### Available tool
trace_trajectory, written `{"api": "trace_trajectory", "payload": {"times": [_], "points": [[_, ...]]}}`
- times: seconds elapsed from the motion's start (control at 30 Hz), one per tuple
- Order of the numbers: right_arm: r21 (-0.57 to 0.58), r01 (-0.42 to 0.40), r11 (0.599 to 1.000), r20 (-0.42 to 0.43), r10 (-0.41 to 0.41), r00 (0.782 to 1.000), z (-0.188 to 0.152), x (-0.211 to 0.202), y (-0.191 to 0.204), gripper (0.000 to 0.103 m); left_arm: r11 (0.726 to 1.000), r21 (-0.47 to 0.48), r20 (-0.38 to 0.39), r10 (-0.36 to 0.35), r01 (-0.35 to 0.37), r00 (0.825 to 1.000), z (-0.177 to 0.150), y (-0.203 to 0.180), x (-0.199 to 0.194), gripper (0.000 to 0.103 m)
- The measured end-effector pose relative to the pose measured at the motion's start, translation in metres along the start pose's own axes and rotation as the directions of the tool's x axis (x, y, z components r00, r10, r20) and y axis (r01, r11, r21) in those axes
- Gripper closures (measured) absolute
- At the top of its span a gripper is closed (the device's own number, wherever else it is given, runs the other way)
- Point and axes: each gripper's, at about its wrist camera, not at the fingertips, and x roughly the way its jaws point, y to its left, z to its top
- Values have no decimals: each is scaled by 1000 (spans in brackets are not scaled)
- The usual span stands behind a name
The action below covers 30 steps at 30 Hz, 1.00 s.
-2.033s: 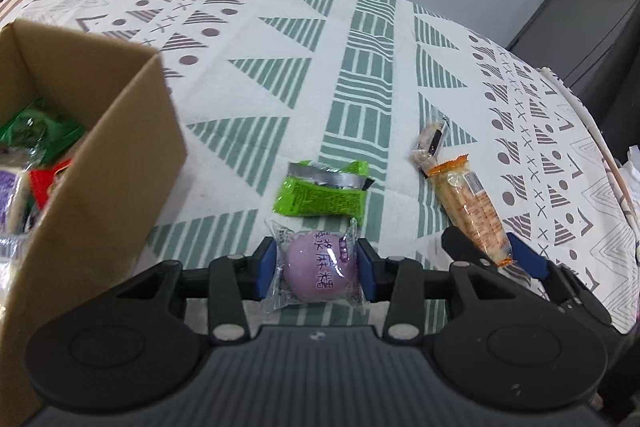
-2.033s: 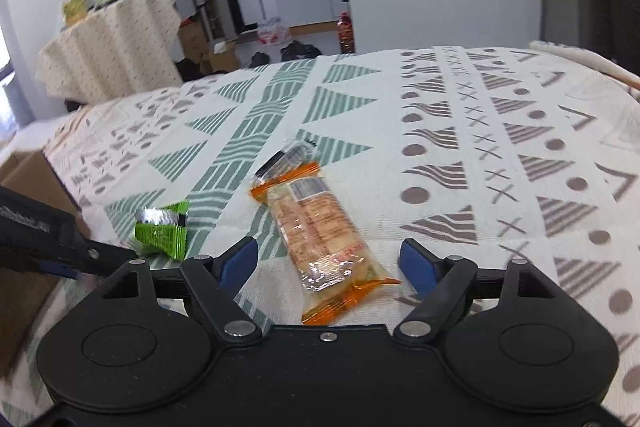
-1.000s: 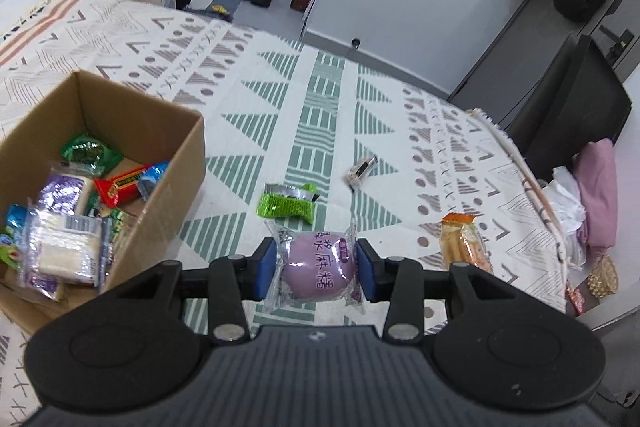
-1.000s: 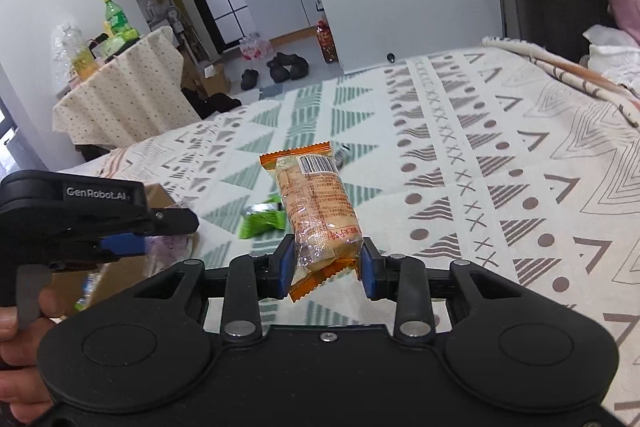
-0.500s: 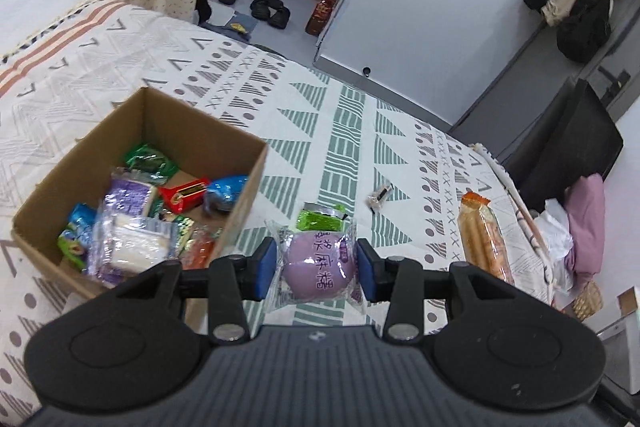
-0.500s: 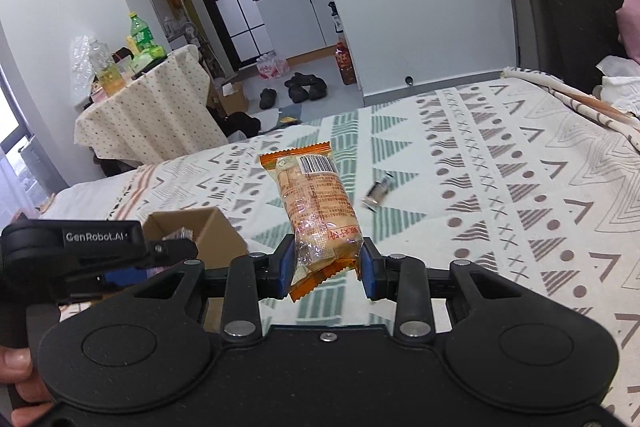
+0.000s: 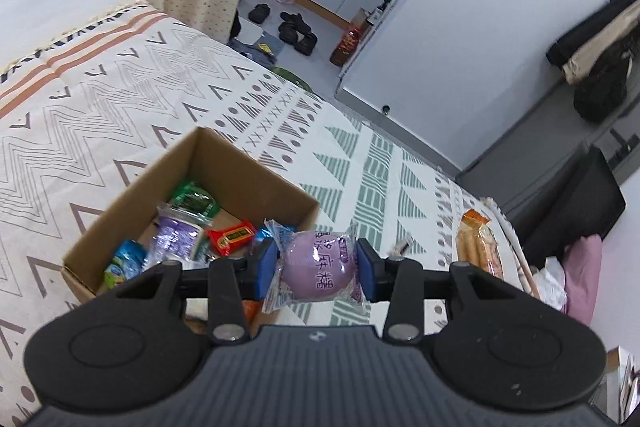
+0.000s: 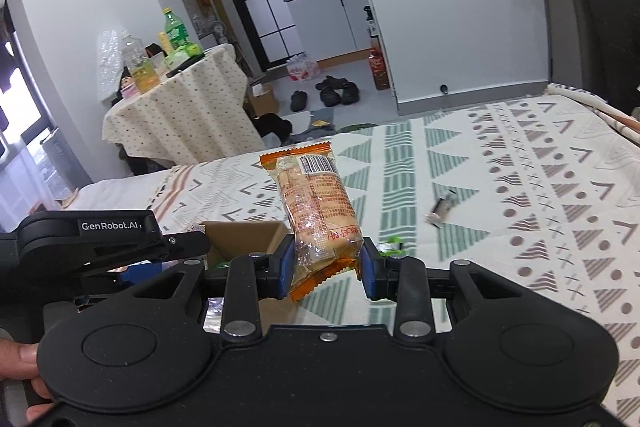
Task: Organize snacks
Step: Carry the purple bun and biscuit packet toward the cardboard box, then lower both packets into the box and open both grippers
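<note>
My left gripper is shut on a round purple snack in a clear wrapper, held in the air above the right edge of an open cardboard box that holds several wrapped snacks. My right gripper is shut on a long orange cracker packet, held upright above the bed; the packet also shows in the left wrist view. The box shows in the right wrist view, below and left of the packet. The left gripper's body is at the left there.
The patterned bedspread holds a small dark snack stick and a green packet. A covered table with bottles and shoes are on the floor beyond. A black chair stands beside the bed.
Both grippers have risen higher with their snacks. The left gripper has moved left, from beside the box to over its right edge. The right gripper has followed toward the box.
</note>
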Motion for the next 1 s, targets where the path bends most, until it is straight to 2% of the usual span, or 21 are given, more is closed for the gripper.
{"api": "trace_trajectory", "payload": {"times": [0.23, 0.43, 0.7, 0.8, 0.9, 1.0], "points": [[-8, -54, 999, 16, 54, 998, 6, 8, 25, 71, 998, -57, 24, 26, -25, 999, 16, 27, -2, 62], [-12, -95, 995, -13, 95, 995, 3, 27, 46, 71, 993, -110, 16, 51, -48, 999, 22, 45, 3, 61], [3, -106, 994, -63, 106, 992, -6, 56, 61, 70, 982, -169, -10, 84, -84, 996, 25, 65, 19, 61], [3, -109, 994, -72, 109, 992, -7, 64, 65, 70, 981, -177, -7, 77, -77, 997, 26, 67, 20, 61], [-8, -120, 993, -90, 118, 989, -9, 72, 72, 67, 982, -166, 1, 88, -87, 996, 26, 66, 21, 57], [-51, -130, 990, -83, 125, 989, -12, 71, 78, 61, 982, -160, -3, 97, -96, 995, 27, 64, 22, 46]]}}
